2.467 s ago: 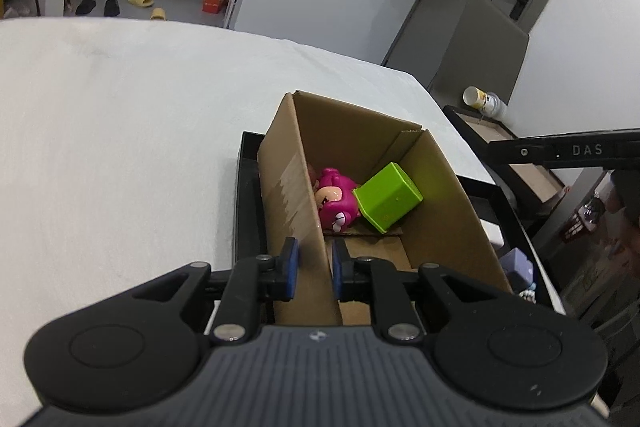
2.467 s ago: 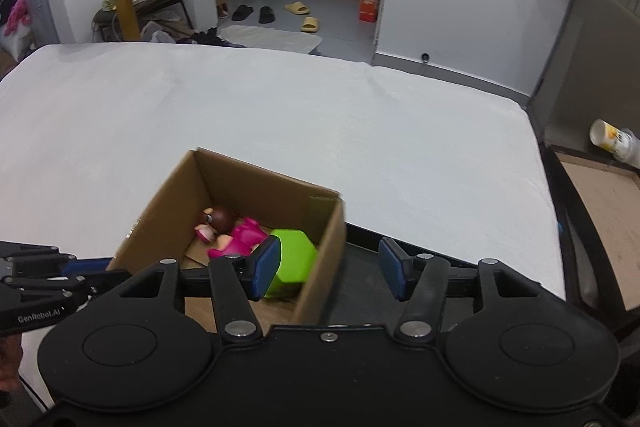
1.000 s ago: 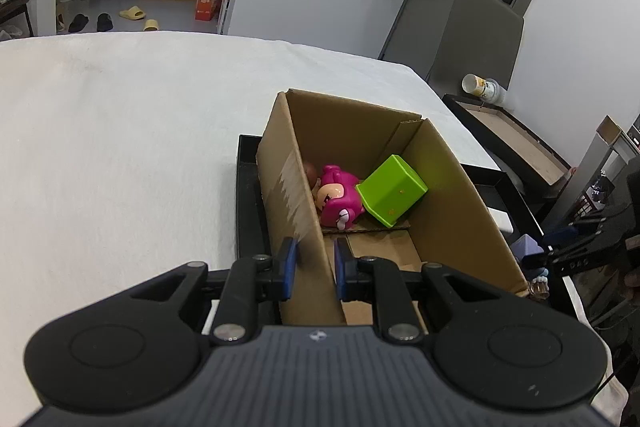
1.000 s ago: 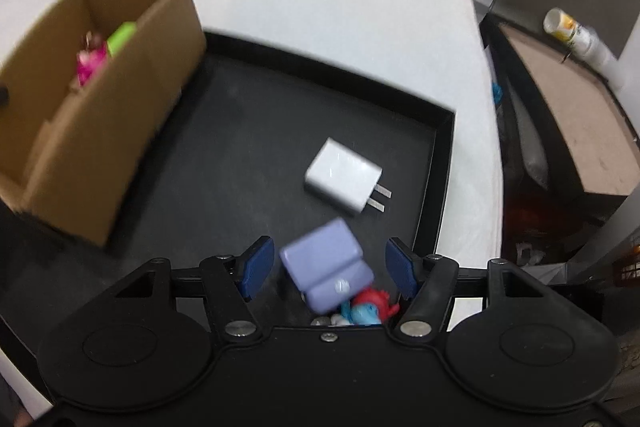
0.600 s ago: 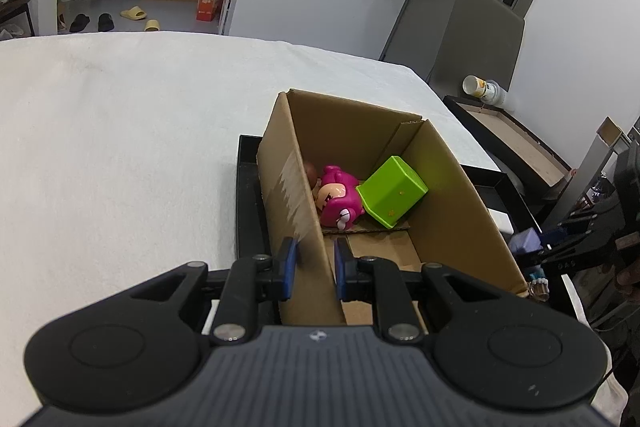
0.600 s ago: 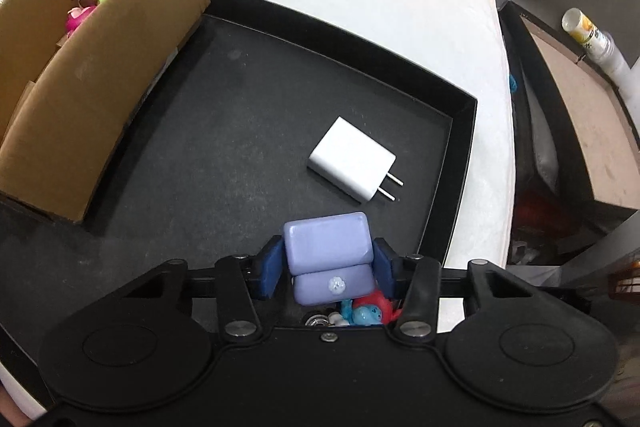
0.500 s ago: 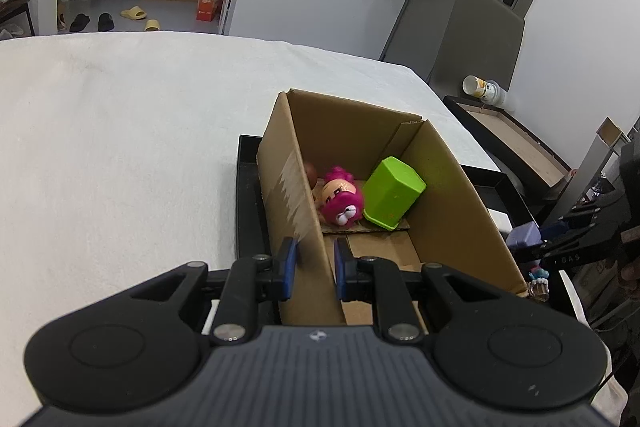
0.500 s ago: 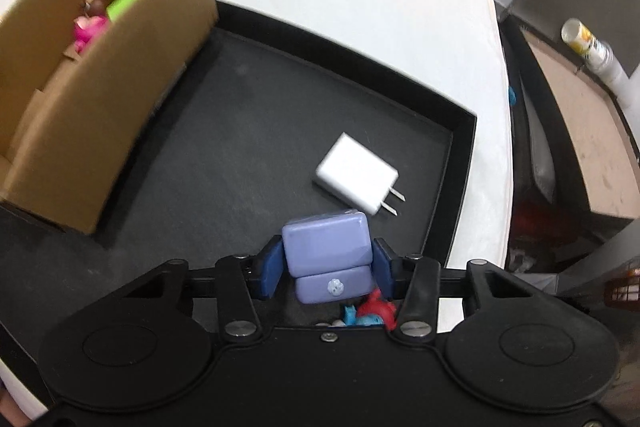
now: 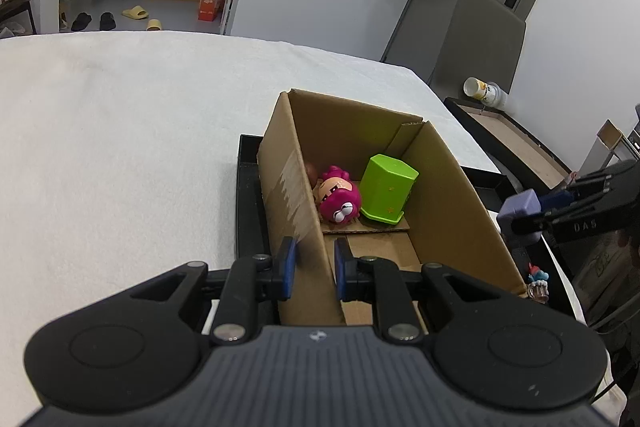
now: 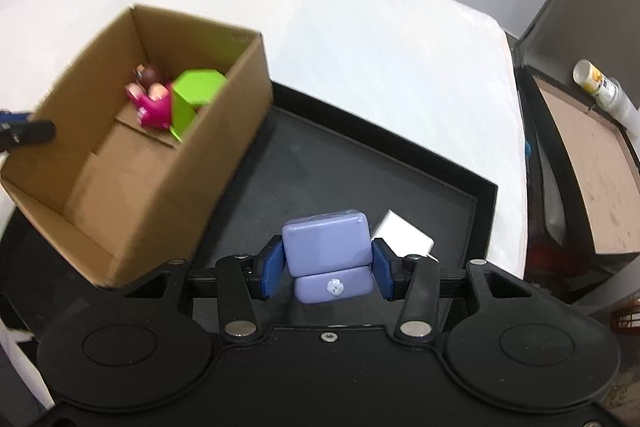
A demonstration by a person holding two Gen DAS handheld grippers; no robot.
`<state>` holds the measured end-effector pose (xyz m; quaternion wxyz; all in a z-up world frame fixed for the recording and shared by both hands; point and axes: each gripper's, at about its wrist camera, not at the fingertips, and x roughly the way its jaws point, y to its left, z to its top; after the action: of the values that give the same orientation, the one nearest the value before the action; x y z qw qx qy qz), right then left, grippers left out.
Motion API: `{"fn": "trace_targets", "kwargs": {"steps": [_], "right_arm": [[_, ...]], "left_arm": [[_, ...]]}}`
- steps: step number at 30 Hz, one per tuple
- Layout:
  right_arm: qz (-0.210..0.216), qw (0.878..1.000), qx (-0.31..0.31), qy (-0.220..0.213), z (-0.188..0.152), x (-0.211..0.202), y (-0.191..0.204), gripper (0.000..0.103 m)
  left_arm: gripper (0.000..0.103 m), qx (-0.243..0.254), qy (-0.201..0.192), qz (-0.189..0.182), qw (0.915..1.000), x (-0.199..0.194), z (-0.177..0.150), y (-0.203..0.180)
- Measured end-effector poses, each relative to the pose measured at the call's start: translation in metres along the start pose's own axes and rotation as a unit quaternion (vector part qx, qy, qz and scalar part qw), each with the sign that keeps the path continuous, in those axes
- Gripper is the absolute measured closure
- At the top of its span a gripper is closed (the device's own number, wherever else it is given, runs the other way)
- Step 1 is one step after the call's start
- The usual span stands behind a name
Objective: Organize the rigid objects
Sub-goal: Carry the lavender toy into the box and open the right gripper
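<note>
Left hand-held gripper [image 9: 312, 269] low at the near end of the cardboard box [image 9: 452, 195], angled down, blue pads [image 9: 286, 267] pinched narrow on the box's left wall. Inside, at the far end: pink figurine [image 9: 340, 201] lying against that wall, green block [image 9: 387, 189] just right of it, touching it. Right hand-held gripper [image 10: 327, 269] pointed steeply down over the black tray [image 10: 486, 203], clamped on the lavender two-part block [image 10: 327, 247], pads flat on both its sides; in the left wrist view, seen at the right edge beyond the box, block lifted clear of the tray floor.

Against a second ago: right jaws then wide with the lavender block loose between them, since closed onto it and raised; left grip on the wall the same. Green block tipped on edge then, more upright now; figurine rolled face-up.

White charger [image 10: 402, 233] on the tray floor behind the held block. Small blue-and-red figure [image 9: 537, 277] at the tray's near right corner. Tray and box on a worktop [image 9: 120, 131] under a white cloth. Beyond: white walls, grey door, slippers [image 9: 135, 12] on the floor, orange carton [image 9: 211, 3] by a cabinet, paper cup [image 9: 484, 91] lying on a low board at right.
</note>
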<state>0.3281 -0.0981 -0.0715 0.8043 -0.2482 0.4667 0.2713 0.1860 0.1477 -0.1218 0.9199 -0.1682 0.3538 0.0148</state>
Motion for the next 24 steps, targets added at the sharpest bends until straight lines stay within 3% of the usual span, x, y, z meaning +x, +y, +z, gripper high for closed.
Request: {"fn": "trace_targets", "kwargs": {"steps": [13,24], "right_arm": [[0.030,0.997,0.003,-0.074,0.043,-0.040,0.026,0.058],[0.059,0.994,-0.021,-0.088,0.067,-0.043,0.059,0.058]], "left_arm": [[0.086,-0.011,-0.001,-0.003,0.9999,0.000,-0.001,0.002],[0.086,-0.016,-0.001,-0.008,0.9998,0.000,-0.002,0.005]]}}
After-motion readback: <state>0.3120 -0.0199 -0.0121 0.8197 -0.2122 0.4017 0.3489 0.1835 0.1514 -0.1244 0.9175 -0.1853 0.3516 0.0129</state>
